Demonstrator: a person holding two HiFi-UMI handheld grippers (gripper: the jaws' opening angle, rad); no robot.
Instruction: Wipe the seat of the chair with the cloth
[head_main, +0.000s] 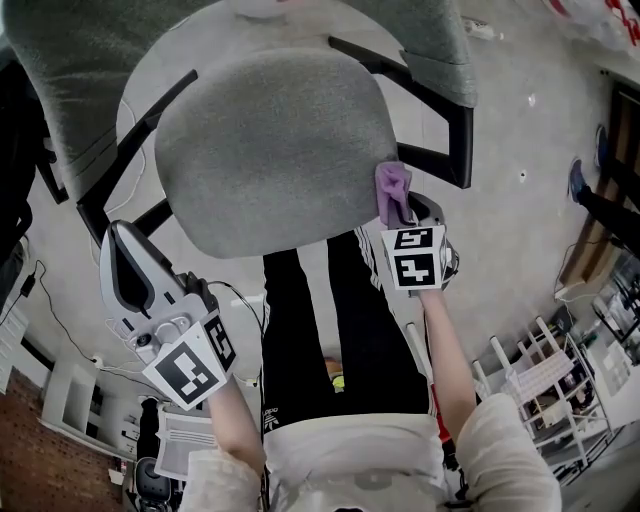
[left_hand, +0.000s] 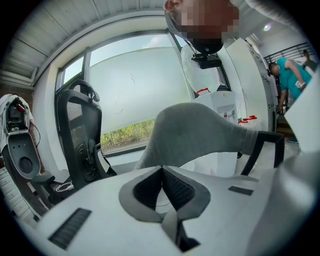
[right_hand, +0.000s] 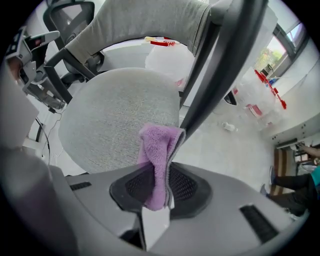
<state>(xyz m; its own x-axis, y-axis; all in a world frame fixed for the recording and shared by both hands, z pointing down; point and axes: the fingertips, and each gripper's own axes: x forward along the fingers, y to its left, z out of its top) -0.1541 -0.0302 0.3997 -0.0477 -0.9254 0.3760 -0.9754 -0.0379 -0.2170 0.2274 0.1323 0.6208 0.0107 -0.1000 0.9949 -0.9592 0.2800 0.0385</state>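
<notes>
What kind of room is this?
Probably an office or lab workspace: a grey office chair, a black office chair beside a big window, and white wire racks on the bare floor.

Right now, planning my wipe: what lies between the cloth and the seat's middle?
Only bare seat, per the head view; the right tool holds the cloth at its edge.

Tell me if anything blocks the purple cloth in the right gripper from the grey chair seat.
Nothing visible does. The right gripper, shut on the purple fleece cloth, is at the right edge of the grey fabric chair seat, whose top is bare. The black armrest post stands beside the cloth, not between.
</notes>
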